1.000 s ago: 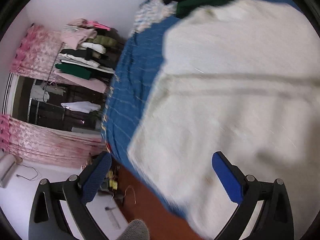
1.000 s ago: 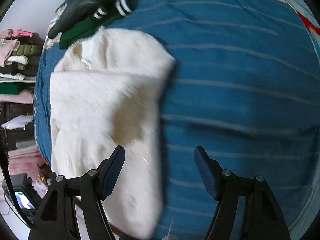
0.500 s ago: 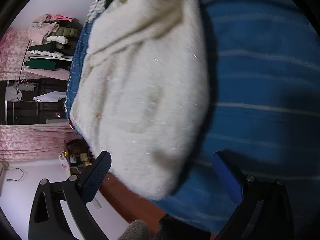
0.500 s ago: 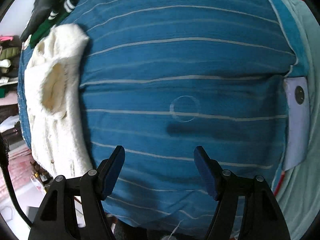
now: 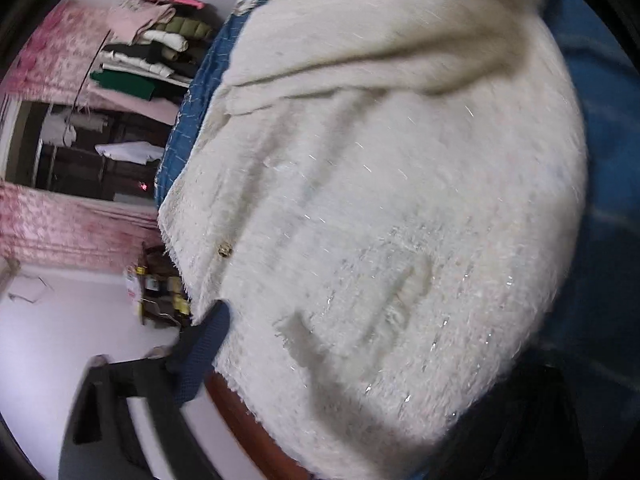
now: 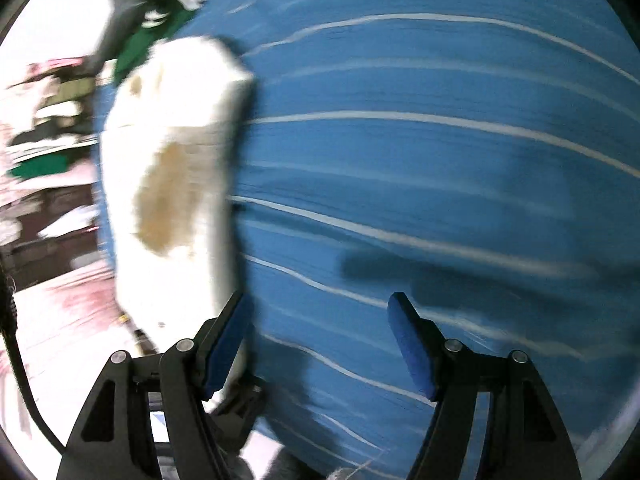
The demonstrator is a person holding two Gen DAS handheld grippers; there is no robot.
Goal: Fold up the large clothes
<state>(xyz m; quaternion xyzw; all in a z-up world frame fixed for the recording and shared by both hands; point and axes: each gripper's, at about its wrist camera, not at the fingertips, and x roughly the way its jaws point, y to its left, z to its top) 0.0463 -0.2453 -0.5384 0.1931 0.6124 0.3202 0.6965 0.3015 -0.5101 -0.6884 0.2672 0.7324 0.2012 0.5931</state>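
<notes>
A fluffy white sweater [image 5: 380, 200] lies on a blue striped bedspread [image 6: 440, 180] and fills most of the left wrist view. My left gripper [image 5: 372, 344] is at its near hem. Its jaws are closing with the hem bulging between them. One blue pad [image 5: 204, 340] shows at the sweater's edge; the other finger is hidden under the fabric. In the right wrist view the sweater [image 6: 176, 160] lies at the left, blurred. My right gripper [image 6: 316, 312] is open over bare bedspread, its left finger beside the sweater's edge, nothing between the pads.
A dark green and black garment [image 6: 152, 12] lies beyond the sweater. Folded clothes [image 5: 152, 48] are stacked on a shelf past the bed, with pink curtains [image 5: 60, 232] beside them. The wooden bed frame [image 5: 240, 412] and small floor clutter [image 5: 160, 280] are below the hem.
The left gripper dropped onto the sweater's hem and its jaws narrowed, one finger vanishing under fabric. The right gripper swung right over bare bedspread, then back left beside the sweater, still open.
</notes>
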